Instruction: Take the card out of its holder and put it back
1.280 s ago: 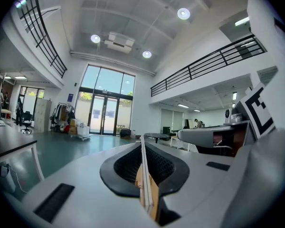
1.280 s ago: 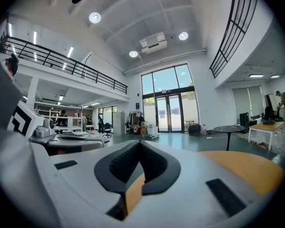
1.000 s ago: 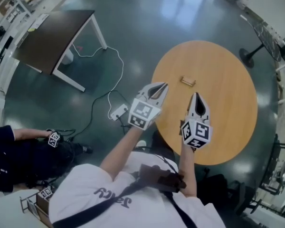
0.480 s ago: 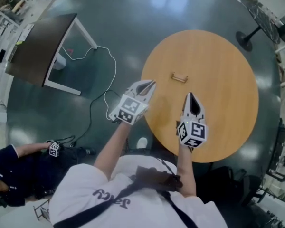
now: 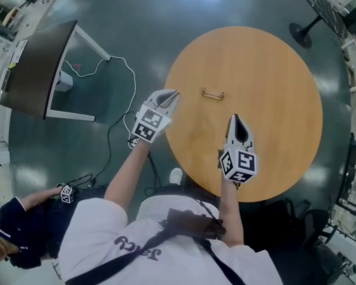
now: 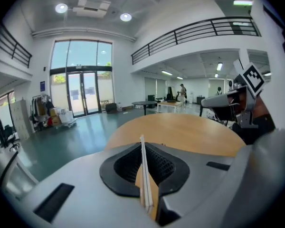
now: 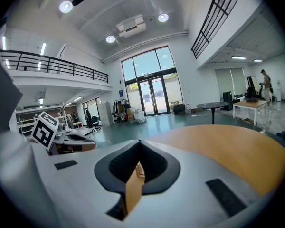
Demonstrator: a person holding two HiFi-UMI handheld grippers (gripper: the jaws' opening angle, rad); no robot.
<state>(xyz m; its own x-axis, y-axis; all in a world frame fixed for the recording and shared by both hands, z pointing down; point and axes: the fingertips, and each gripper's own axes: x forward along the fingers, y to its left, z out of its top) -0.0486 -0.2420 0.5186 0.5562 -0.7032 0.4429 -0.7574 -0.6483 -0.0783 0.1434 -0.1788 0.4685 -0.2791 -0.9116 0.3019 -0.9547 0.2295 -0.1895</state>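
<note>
Holder [image 5: 213, 94] on table [image 5: 279, 105] (contents unclear); left gripper [image 5: 174, 94] and right gripper [image 5: 234, 119] fingers closed

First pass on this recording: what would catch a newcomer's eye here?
A round wooden table fills the middle of the head view, with a small card holder lying left of its centre. Nearer the person, the left gripper at the table's edge and the right gripper over the tabletop are both shut and empty, pointing toward the holder without touching it.
</note>
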